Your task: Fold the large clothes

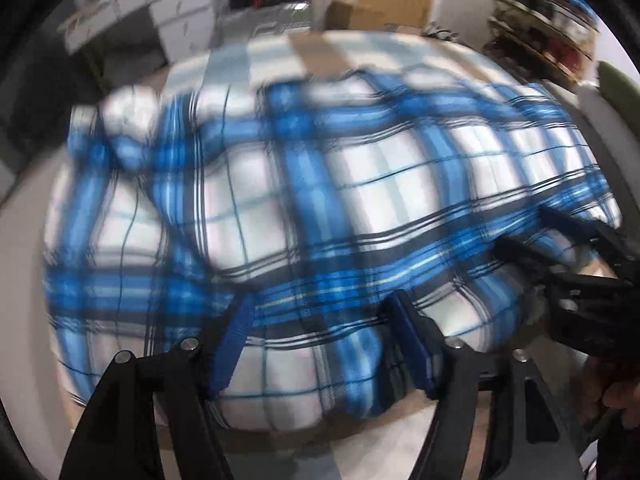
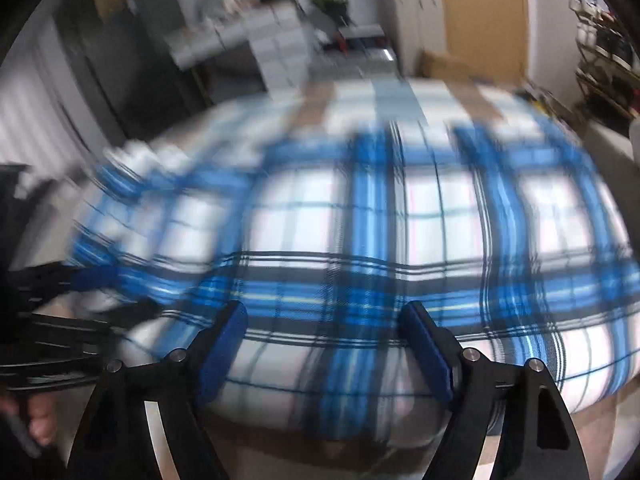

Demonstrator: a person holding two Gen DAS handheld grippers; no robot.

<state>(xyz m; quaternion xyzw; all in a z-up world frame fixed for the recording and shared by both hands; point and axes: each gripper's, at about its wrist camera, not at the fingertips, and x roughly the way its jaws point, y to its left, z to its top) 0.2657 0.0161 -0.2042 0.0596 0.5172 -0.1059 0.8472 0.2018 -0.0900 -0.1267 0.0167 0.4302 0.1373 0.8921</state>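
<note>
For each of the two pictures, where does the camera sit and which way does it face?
Left wrist: on the left hand-held gripper, facing down at the plaid garment; right hand-held gripper at the right edge.
Right wrist: on the right hand-held gripper, facing the same garment; fingers lower left.
Shared: garment, wooden door.

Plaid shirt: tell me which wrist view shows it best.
The left wrist view. The plaid shirt is sharper there, its bunched far-left end and most of its outline in frame. The right wrist view shows the same shirt more blurred, running off the right edge.
</note>
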